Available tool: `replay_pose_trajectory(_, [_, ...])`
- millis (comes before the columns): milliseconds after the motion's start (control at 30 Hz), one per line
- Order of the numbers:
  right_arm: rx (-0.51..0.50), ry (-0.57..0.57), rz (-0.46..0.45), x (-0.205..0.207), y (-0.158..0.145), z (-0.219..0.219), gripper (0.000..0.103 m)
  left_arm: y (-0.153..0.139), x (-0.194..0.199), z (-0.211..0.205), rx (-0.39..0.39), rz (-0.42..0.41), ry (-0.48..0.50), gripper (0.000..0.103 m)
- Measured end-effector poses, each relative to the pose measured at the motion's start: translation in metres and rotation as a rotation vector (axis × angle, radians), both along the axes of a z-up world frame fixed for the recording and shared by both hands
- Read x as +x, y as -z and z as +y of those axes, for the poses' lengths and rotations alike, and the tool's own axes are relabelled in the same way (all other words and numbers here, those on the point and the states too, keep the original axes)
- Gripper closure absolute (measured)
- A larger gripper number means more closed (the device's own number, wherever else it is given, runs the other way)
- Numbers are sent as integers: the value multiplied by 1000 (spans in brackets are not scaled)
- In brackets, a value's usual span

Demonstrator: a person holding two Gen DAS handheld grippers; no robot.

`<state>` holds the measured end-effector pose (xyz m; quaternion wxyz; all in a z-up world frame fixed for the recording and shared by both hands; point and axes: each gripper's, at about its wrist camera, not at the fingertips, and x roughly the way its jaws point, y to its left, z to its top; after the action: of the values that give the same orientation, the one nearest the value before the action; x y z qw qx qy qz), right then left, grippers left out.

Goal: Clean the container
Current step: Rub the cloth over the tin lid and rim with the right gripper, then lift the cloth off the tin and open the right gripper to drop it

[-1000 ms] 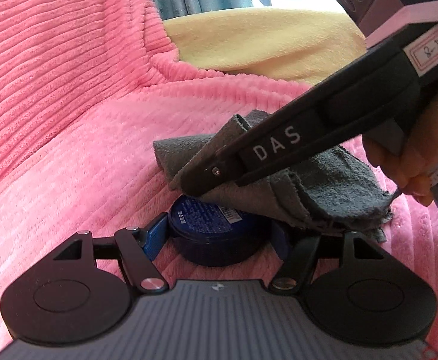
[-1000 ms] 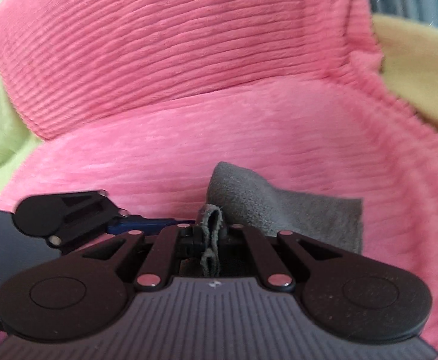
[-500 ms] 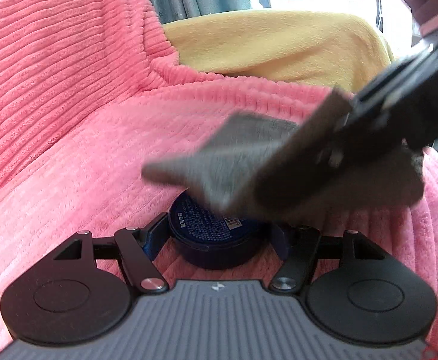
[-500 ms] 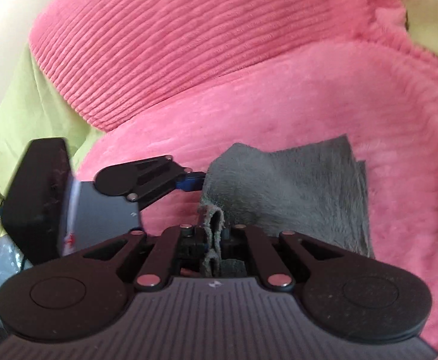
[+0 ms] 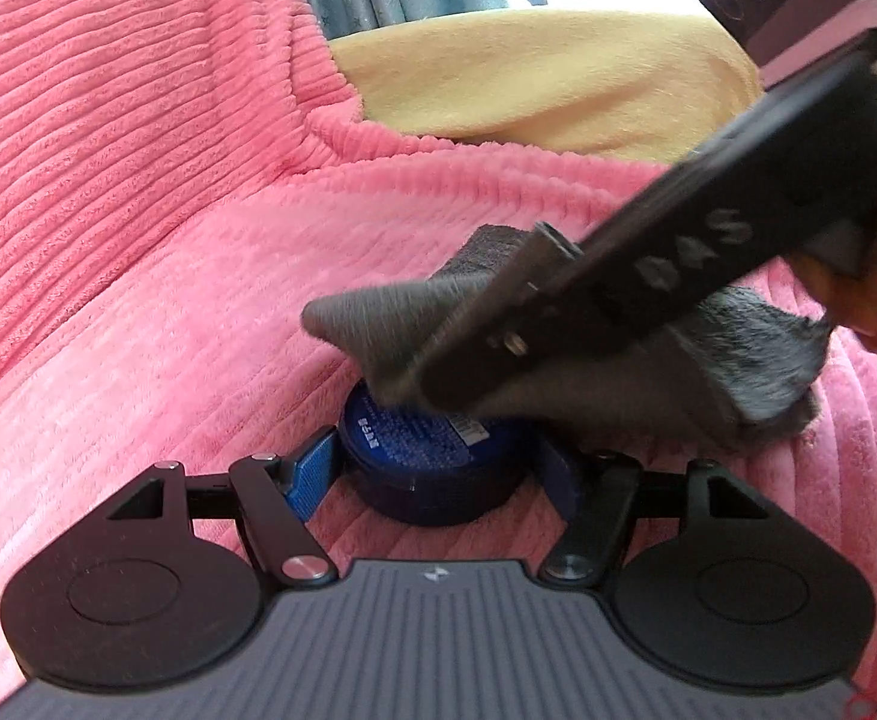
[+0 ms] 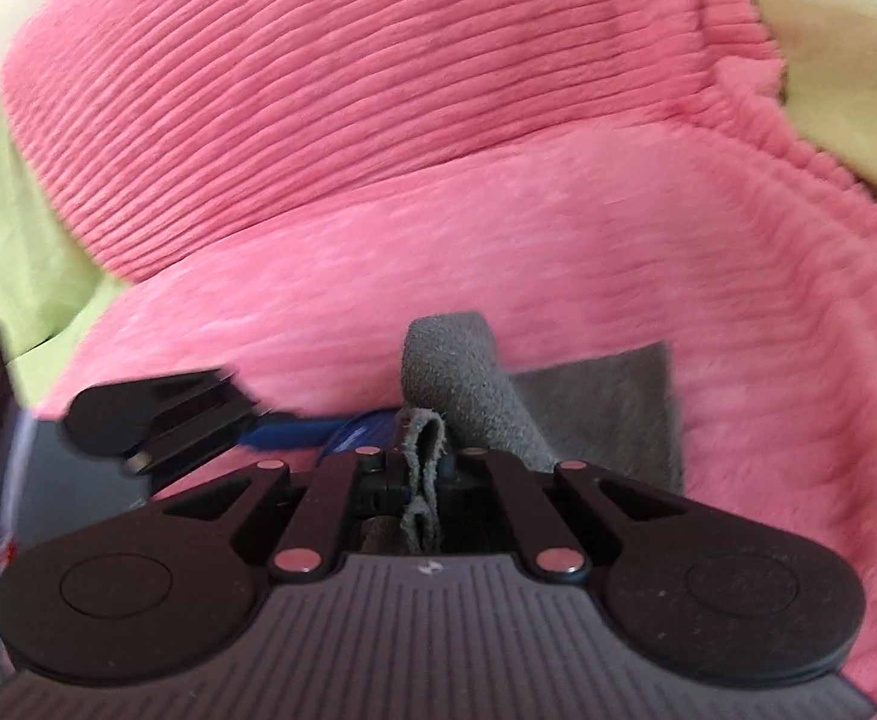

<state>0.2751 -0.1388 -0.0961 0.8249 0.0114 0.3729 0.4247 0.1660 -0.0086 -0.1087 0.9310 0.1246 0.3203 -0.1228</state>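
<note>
Fuzzy grey cloth (image 5: 588,384), ribbed plush pink cover (image 5: 168,228), glossy blue tin (image 5: 426,456)

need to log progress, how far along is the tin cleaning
Done: the left gripper is shut on the blue tin, pinning it on the pink blanket, and the right gripper is shut on the grey cloth. In hand: the cloth is over the tin's far edge, blurred, mid-wipe. Left: most of the lid is uncovered; whether it is clean cannot be told.
</note>
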Motion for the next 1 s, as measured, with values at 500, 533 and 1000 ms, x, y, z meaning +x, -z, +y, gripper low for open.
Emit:
replay_pose_trajectory(500, [71,110,65,12,10,-10,103,-1,12,3,-29,-24,10,34])
replay_pose_trajectory(533, [74,111,72,13,10,-11,103,-1,13,2,-13,-29,15,34])
replay_pose_trajectory(1000, [-188,243,-435,-17,-74,-29,101,-2,7,-8,71,-78,11,34])
